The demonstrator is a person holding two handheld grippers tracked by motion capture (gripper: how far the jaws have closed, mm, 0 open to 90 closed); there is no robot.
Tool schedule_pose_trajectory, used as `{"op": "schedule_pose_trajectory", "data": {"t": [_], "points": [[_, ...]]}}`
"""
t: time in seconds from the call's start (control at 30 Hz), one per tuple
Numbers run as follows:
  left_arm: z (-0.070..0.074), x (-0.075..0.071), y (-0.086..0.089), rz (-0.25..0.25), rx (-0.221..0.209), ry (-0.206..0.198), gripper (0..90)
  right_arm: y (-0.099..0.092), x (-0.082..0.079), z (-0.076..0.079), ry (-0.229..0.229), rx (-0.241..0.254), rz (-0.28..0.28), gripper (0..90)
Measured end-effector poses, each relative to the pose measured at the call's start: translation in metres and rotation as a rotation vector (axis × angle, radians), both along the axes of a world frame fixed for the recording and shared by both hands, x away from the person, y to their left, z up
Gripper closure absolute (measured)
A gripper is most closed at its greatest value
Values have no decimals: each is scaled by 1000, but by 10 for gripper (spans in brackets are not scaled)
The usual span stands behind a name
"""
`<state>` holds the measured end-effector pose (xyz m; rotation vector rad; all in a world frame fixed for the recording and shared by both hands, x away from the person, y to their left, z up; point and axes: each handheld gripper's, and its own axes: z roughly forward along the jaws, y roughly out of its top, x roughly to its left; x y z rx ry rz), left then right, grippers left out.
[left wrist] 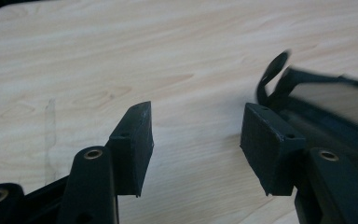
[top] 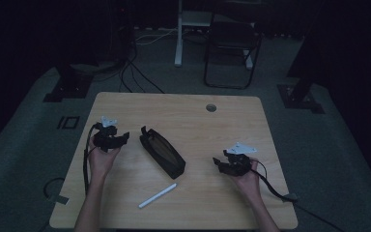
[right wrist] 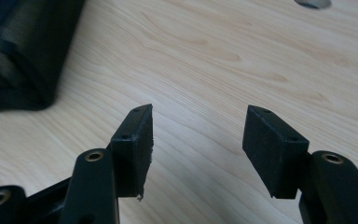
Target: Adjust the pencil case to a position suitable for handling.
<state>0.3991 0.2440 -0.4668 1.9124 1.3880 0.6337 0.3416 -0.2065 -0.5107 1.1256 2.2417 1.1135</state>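
Observation:
A black open pouch lies slantwise on the middle of the wooden table. A white pen rests in front of it near the front edge. My left gripper hovers at the table's left, just left of the pouch's far end, jaws apart with nothing between them. In the left gripper view the pouch with its loop sits past the right jaw. My right gripper is held to the right of the pouch, open and empty. The right gripper view has the pouch at upper left.
A round cable hole is set in the table's far side, also seen as the hole in the right gripper view. Cables trail from both grippers. Beyond the table stand a dark chair and a white stand on grey carpet.

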Motion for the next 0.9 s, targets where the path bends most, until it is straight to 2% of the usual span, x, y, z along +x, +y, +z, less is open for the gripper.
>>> {"op": "schedule_pose_trajectory", "data": {"t": [0.17, 0.5, 0.8, 0.9], "points": [[10, 1, -5, -17, -27, -21, 443, 11, -6, 9, -18, 24, 32, 433], [26, 11, -24, -53, -38, -53, 434, 36, -10, 21, -33, 52, 89, 411], [17, 30, -48, -94, -5, -12, 427, 67, -13, 23, -33, 59, 159, 370], [9, 38, -60, -116, 31, 6, 431, 77, -12, 22, -31, 60, 178, 363]]}}
